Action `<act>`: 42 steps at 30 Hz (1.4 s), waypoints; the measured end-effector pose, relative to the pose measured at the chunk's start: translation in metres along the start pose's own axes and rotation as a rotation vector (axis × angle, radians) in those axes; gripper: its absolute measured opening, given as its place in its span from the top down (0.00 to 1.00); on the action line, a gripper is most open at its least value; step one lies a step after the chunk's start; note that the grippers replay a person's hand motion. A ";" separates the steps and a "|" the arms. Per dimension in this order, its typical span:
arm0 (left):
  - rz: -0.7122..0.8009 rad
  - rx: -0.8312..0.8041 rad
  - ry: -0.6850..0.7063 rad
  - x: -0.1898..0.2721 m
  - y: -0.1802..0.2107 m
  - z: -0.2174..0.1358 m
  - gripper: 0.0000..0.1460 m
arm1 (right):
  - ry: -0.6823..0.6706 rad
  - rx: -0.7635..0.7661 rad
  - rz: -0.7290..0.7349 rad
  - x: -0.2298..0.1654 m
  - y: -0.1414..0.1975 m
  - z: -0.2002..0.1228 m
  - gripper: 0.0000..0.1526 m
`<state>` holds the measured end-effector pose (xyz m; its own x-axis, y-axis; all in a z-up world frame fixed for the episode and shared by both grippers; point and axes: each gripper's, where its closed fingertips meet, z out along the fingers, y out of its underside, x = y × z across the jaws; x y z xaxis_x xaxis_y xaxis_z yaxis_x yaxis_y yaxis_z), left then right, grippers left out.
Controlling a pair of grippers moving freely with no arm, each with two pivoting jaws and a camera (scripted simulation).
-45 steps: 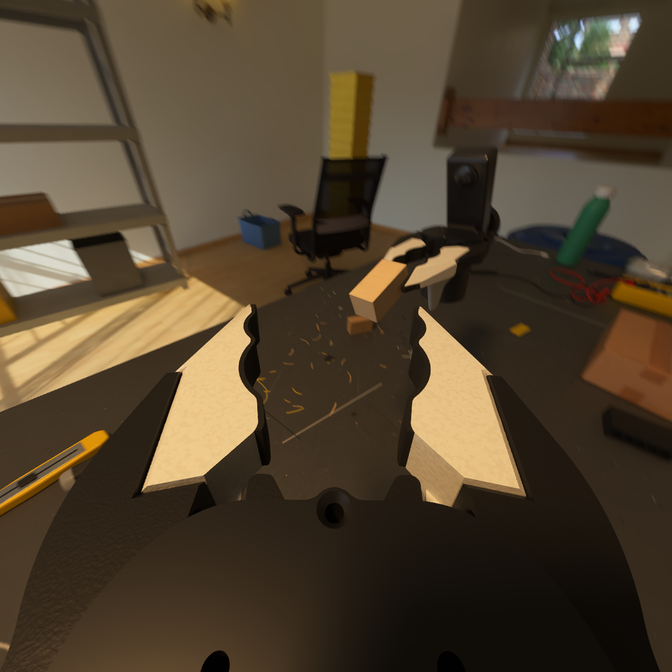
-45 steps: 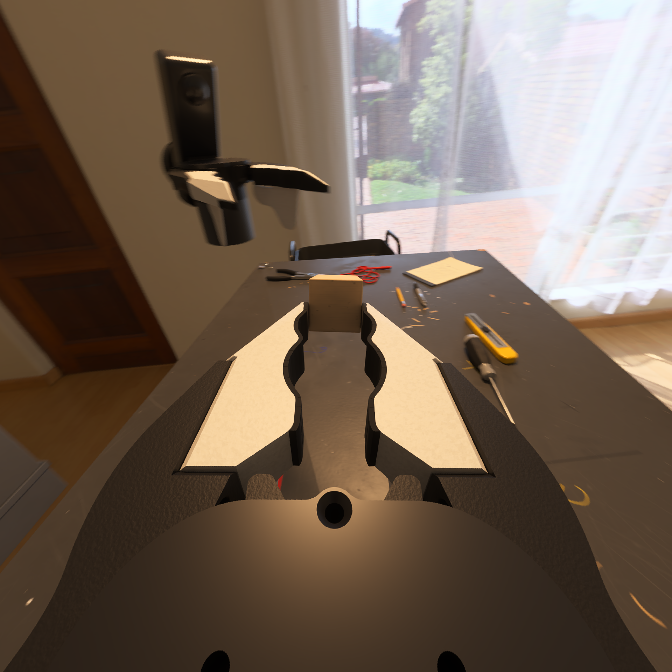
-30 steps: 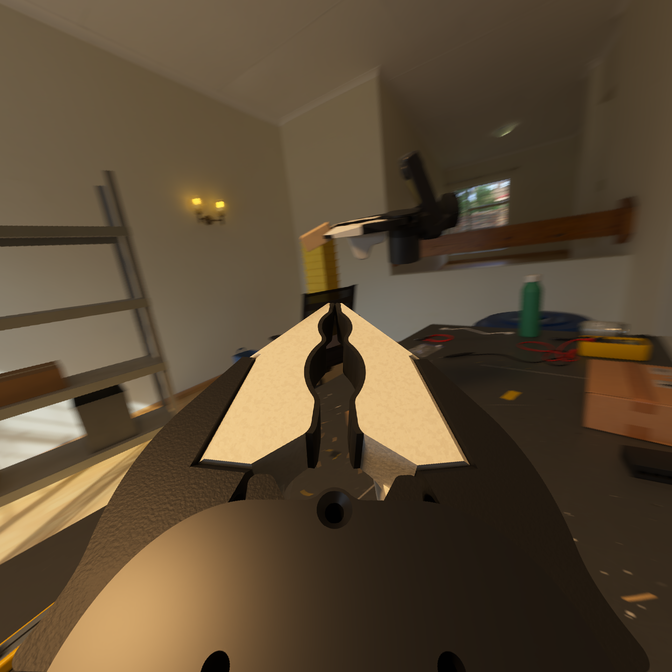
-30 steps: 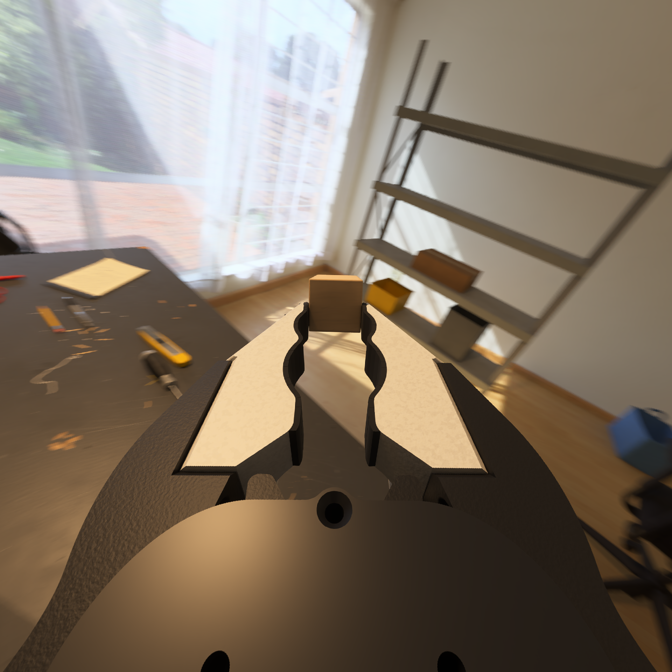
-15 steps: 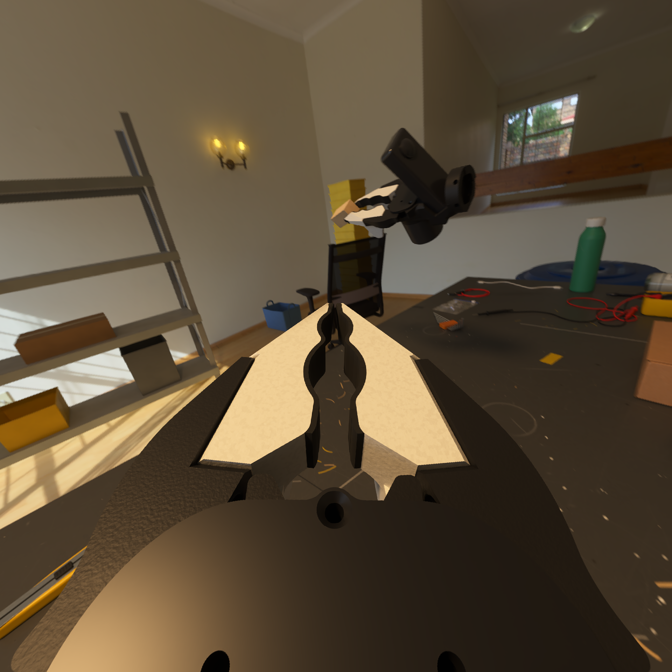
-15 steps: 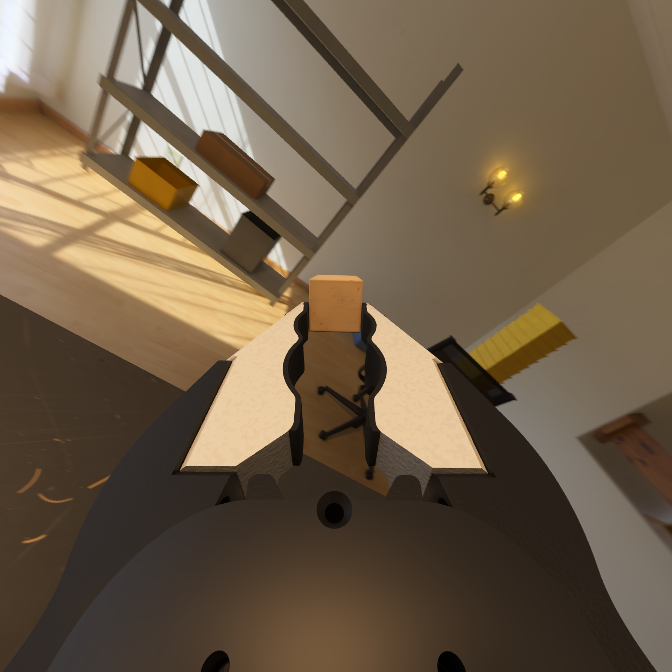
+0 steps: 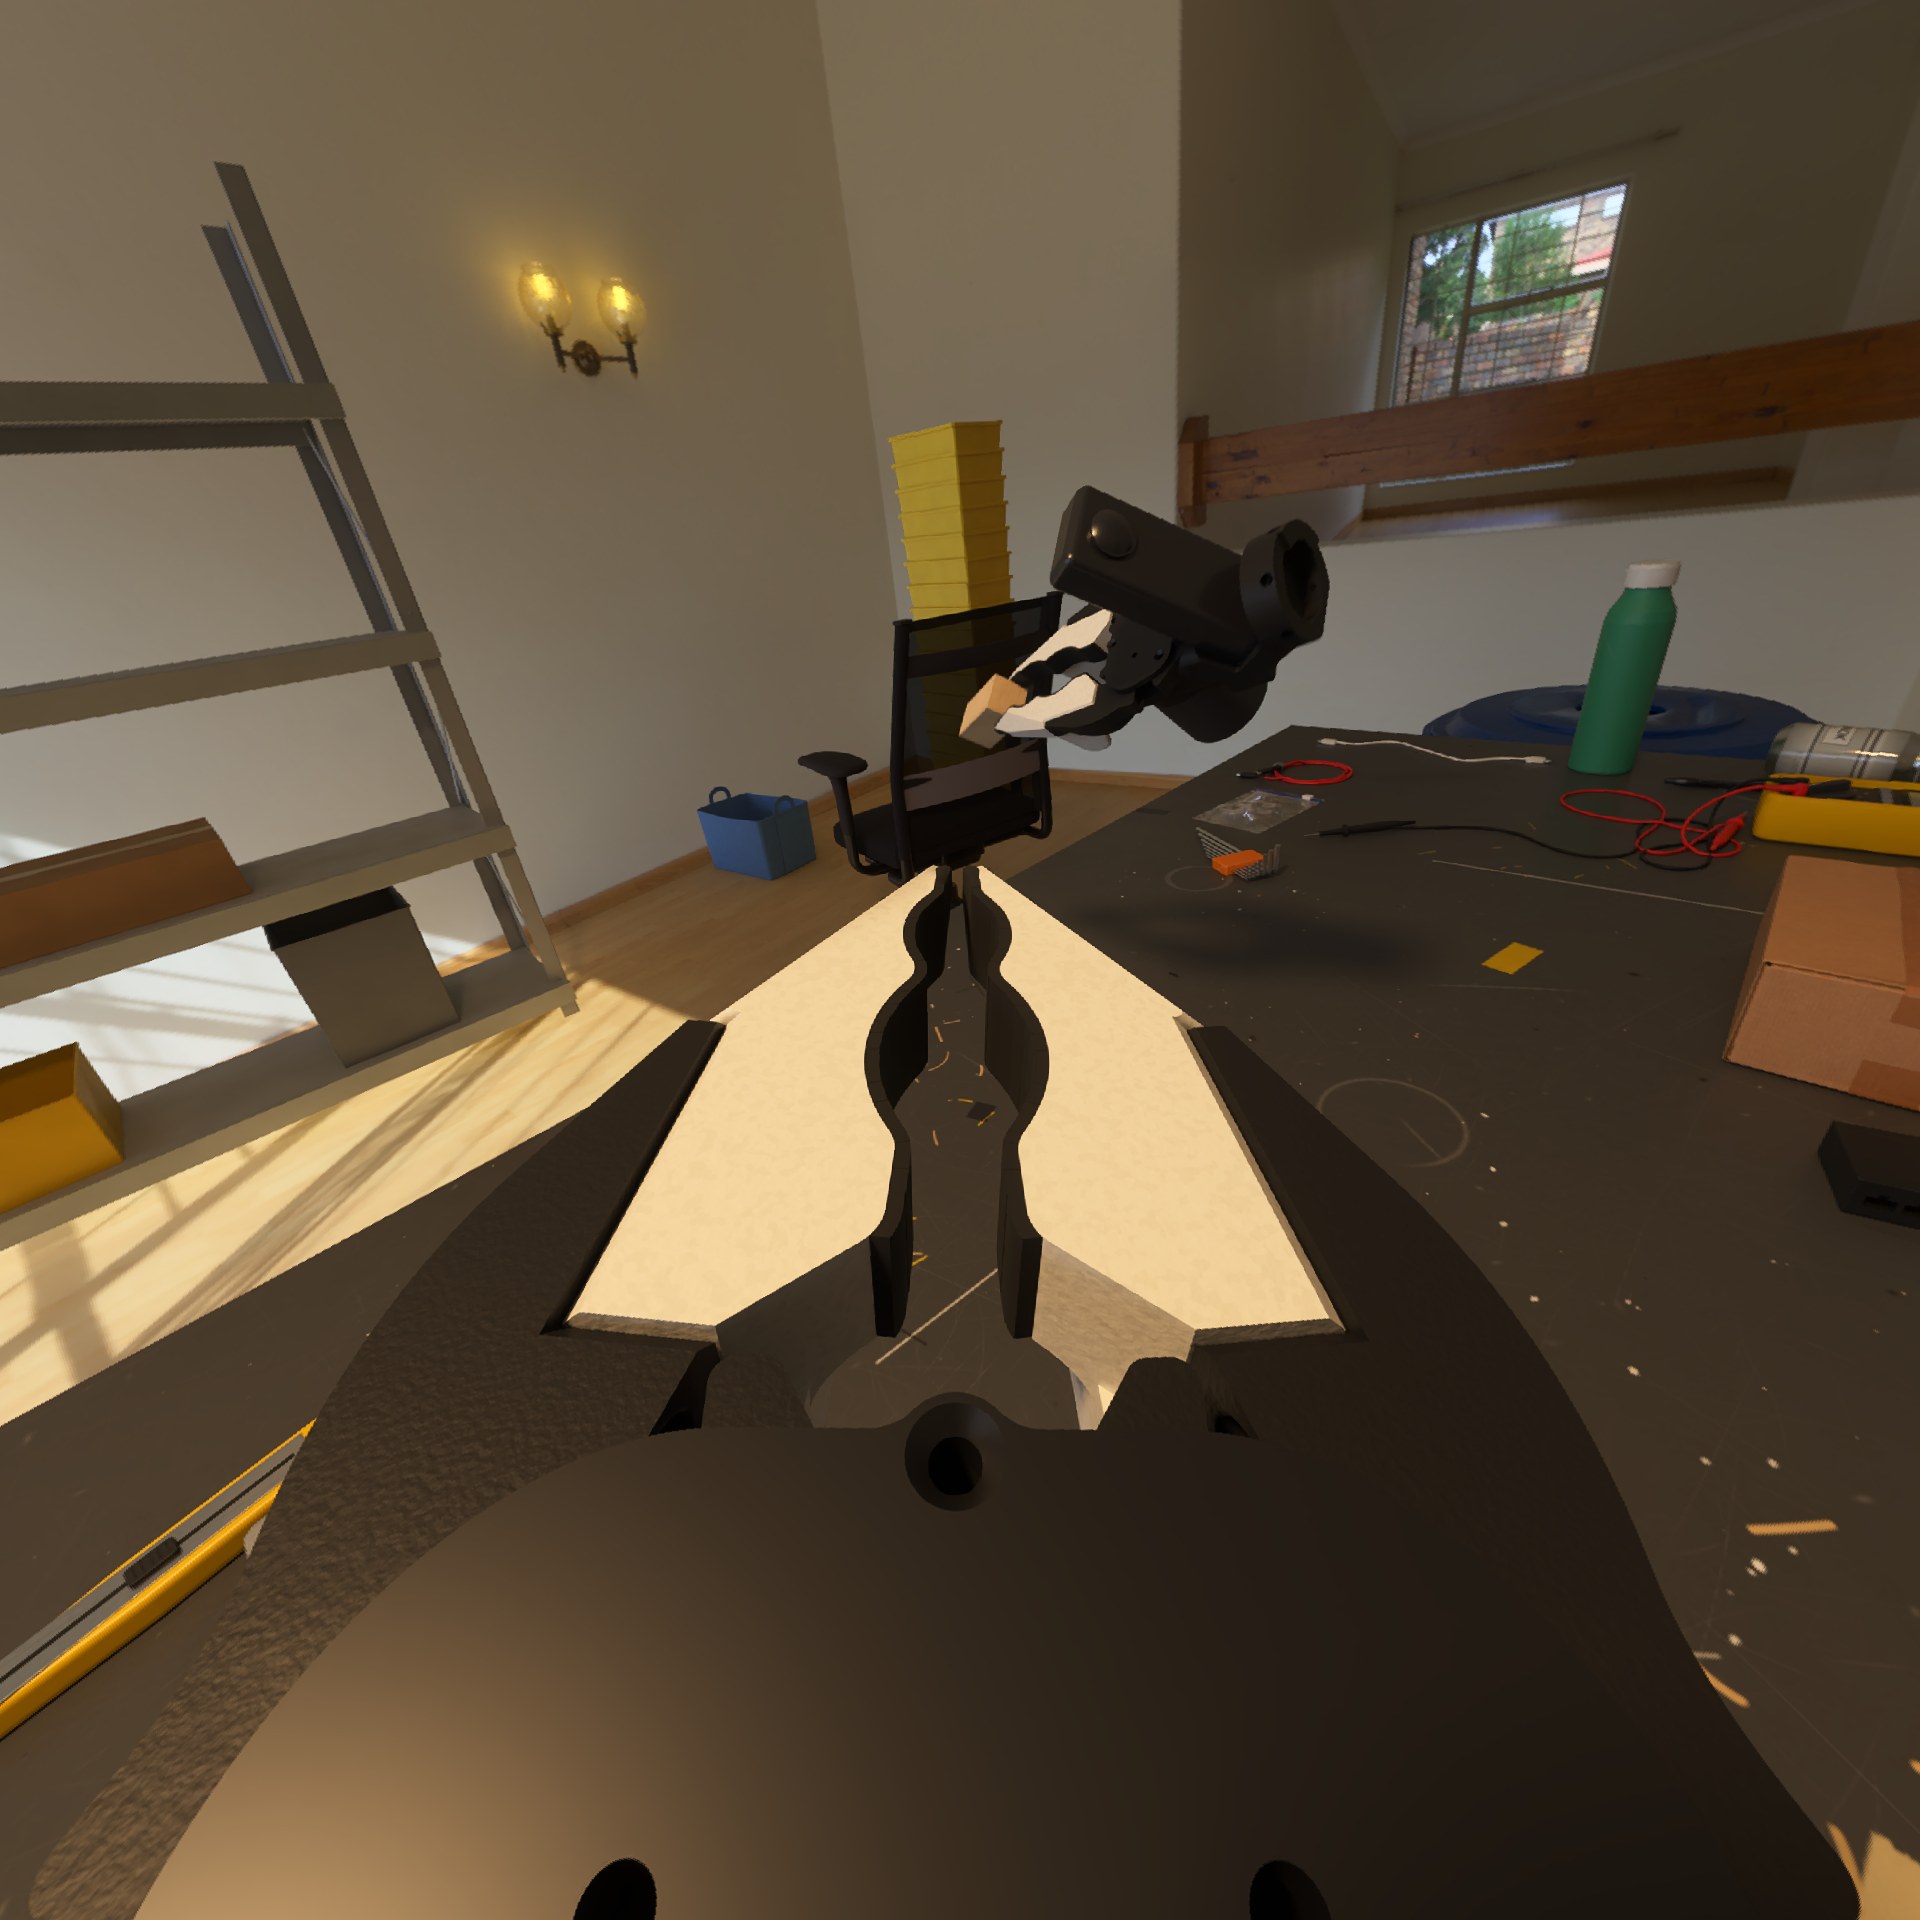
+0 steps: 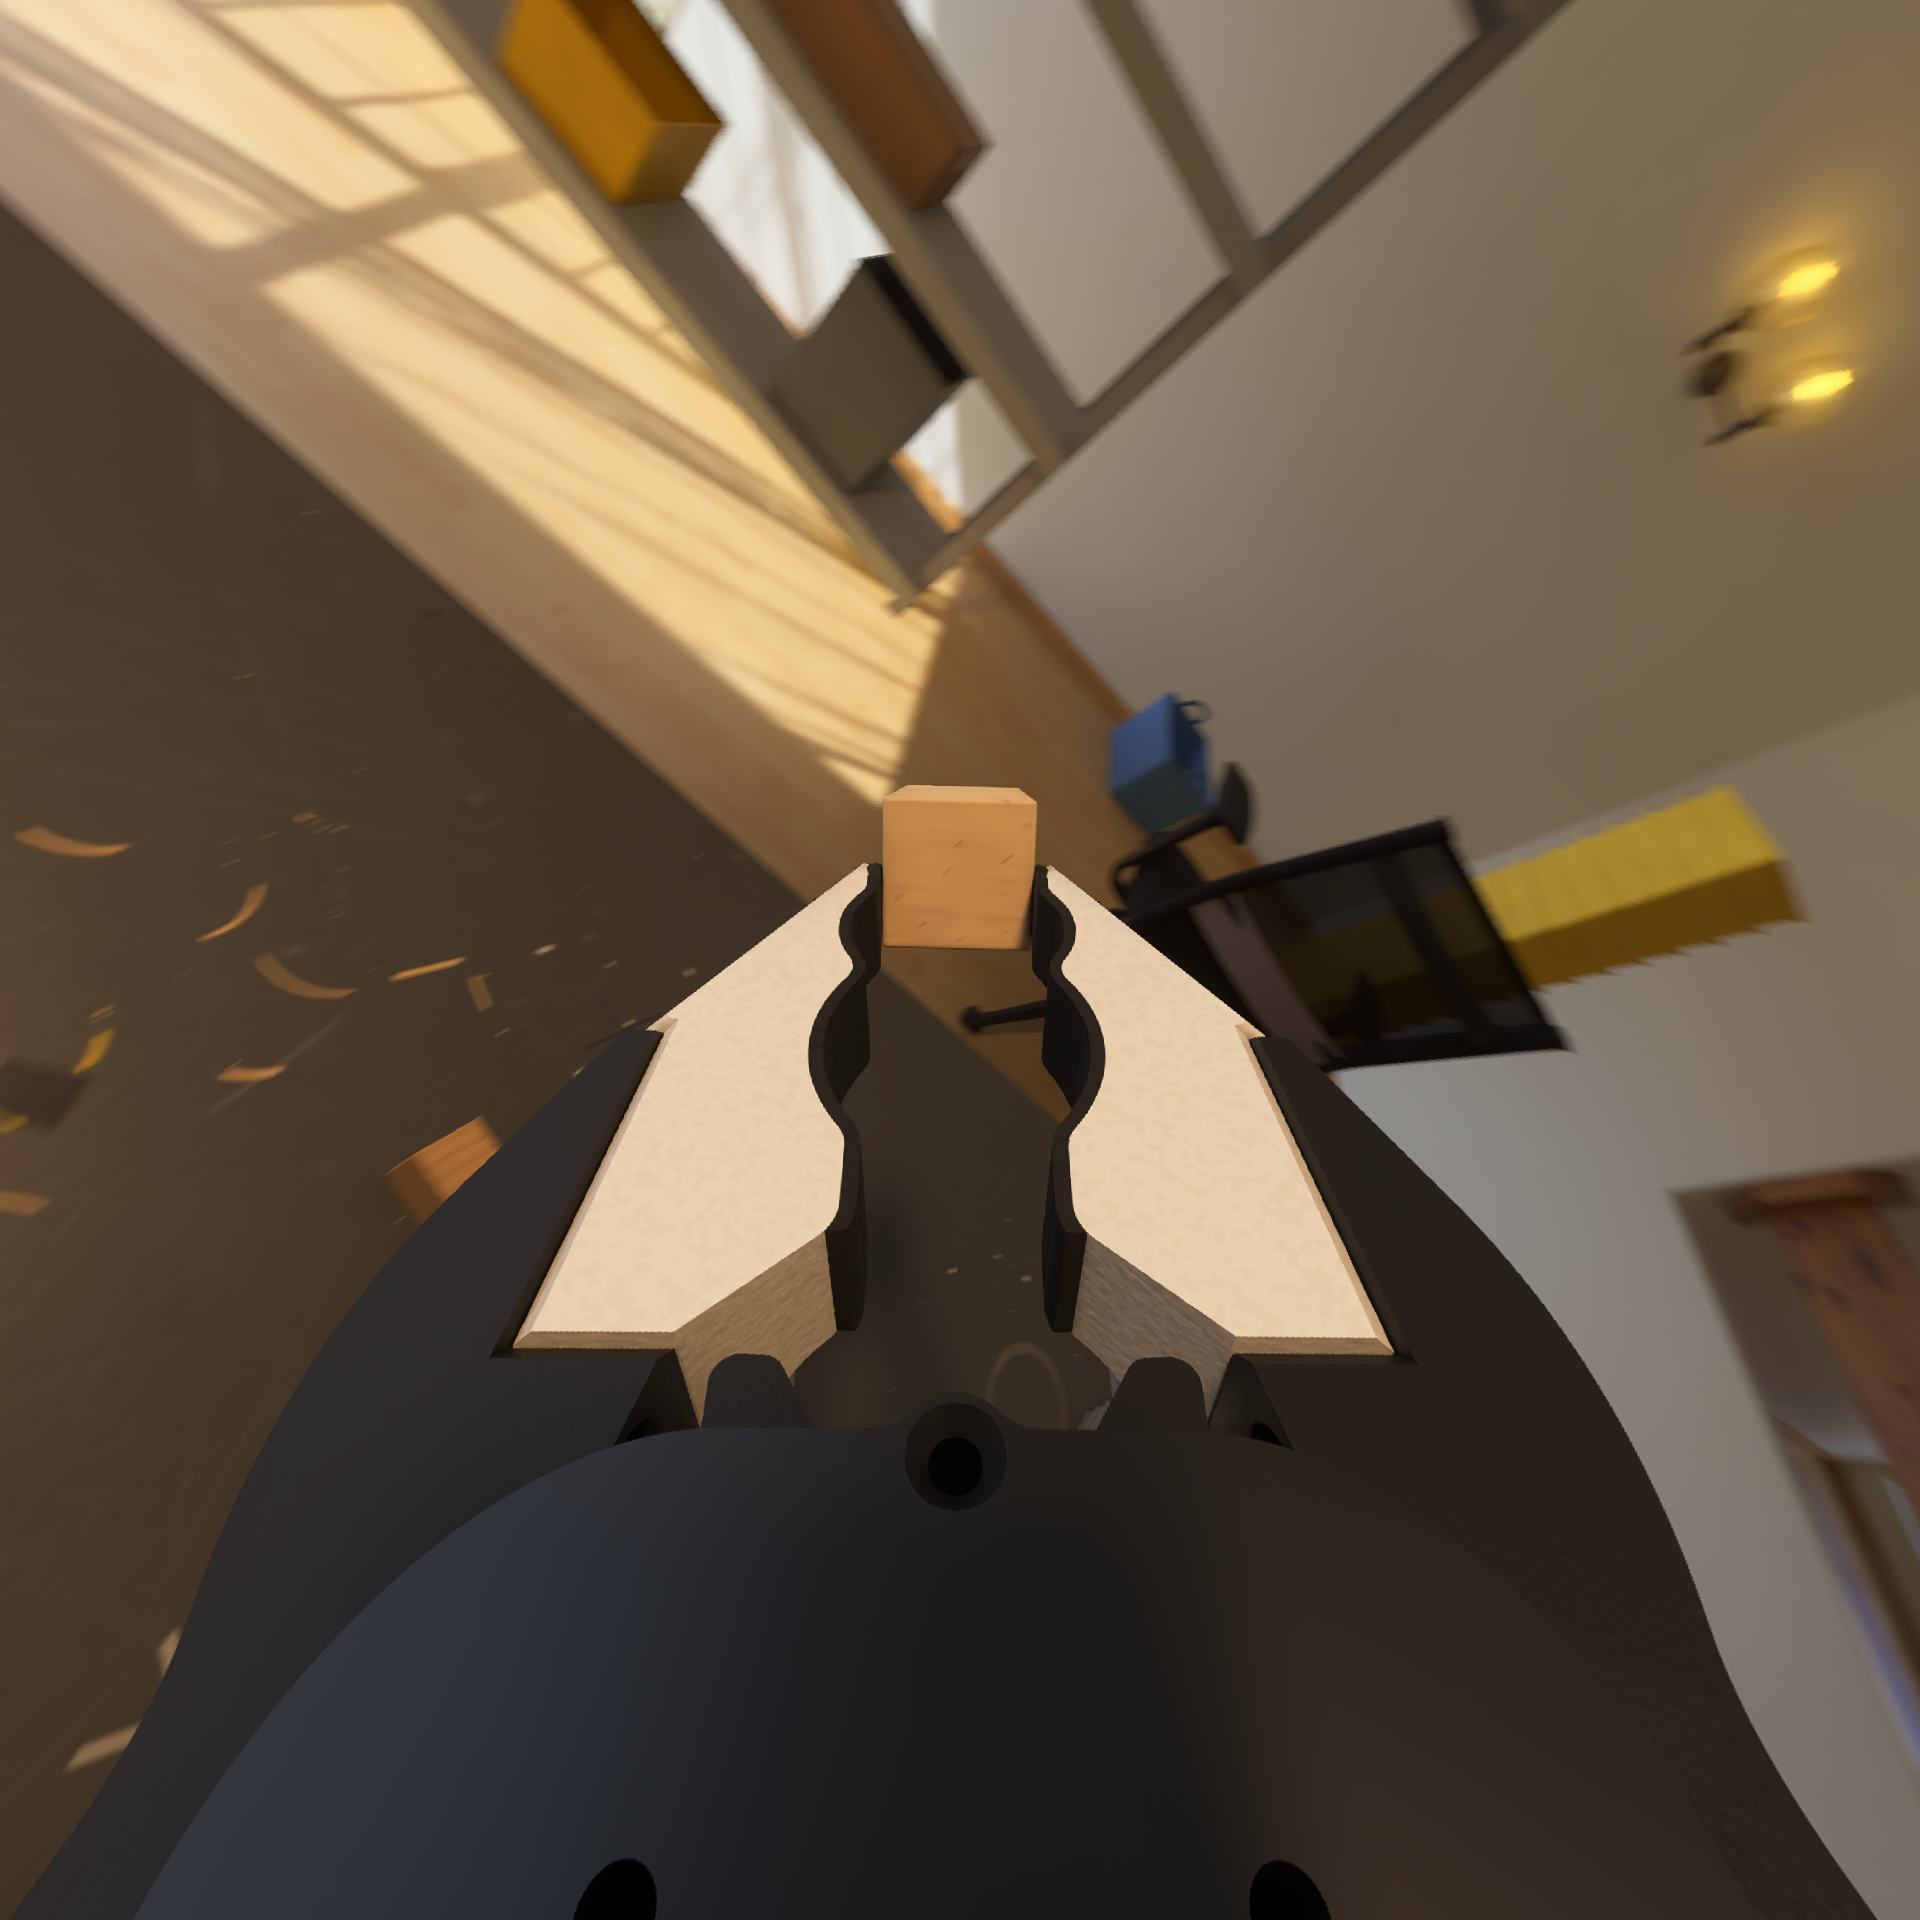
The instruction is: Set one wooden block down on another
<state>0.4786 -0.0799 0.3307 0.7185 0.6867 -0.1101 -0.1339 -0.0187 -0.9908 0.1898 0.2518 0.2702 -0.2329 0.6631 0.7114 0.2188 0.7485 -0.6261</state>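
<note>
My right gripper (image 8: 956, 883) is shut on a light wooden block (image 8: 958, 868), pinched at the fingertips, and is rolled sideways above the dark table (image 8: 208, 727). A second wooden block (image 8: 442, 1164) lies on the table, half hidden behind the gripper's left finger. In the left wrist view the right gripper (image 7: 1023, 701) hangs in the air over the table's far edge with the block (image 7: 992, 707) in its tips. My left gripper (image 7: 956, 881) is shut and empty, low over the table (image 7: 1455, 1299). The second block does not show in this view.
On the table to the right are a cardboard box (image 7: 1839, 977), a green bottle (image 7: 1626, 675), red wires (image 7: 1662, 826) and a small black box (image 7: 1870, 1184). A yellow utility knife (image 7: 135, 1579) lies at the near left. An office chair (image 7: 956, 769) and shelves (image 7: 260, 852) stand beyond the edge.
The left gripper shut early on and has stayed shut. The right gripper has swung round, rolled and come lower with its block. The second block now shows beside its left finger.
</note>
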 end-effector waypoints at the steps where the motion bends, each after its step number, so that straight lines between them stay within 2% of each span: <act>1: 0.002 -0.002 0.003 0.000 0.000 0.000 0.99 | -0.060 -0.005 0.007 -0.006 0.004 0.000 0.82; 9: 0.031 -0.066 0.028 0.007 0.011 0.009 0.99 | -0.607 -0.154 0.017 -0.058 0.055 0.013 0.82; 14: 0.065 -0.113 0.036 0.012 0.019 0.018 0.99 | -0.829 -0.244 -0.091 -0.087 0.084 0.019 0.82; 18: 0.074 -0.132 0.042 0.015 0.022 0.024 0.99 | -0.916 -0.304 -0.206 -0.107 0.098 0.027 0.82; 23: 0.059 -0.104 0.098 0.024 0.019 0.028 0.99 | -1.068 -0.374 -0.209 -0.129 0.114 0.031 0.82; 27: 0.049 -0.104 0.120 0.028 0.019 0.029 0.99 | -1.107 -0.438 -0.193 -0.139 0.130 0.036 0.82; 33: 0.054 -0.116 0.132 0.031 0.021 0.029 0.99 | -1.092 -0.355 -0.082 -0.136 0.132 0.038 0.82; 38: 0.035 -0.086 0.152 0.034 0.014 0.022 0.98 | -1.048 -0.247 0.057 -0.120 0.118 0.026 0.65; 42: 0.038 -0.070 0.147 0.033 0.009 0.014 0.99 | -1.062 -0.231 0.065 -0.107 0.116 0.002 0.62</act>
<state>0.4914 -0.0475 0.3189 0.8068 0.5707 -0.1531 -0.1187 -0.0973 -0.9882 0.2385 0.2679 0.1203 -0.8903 0.4544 -0.0300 0.4073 0.7650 -0.4988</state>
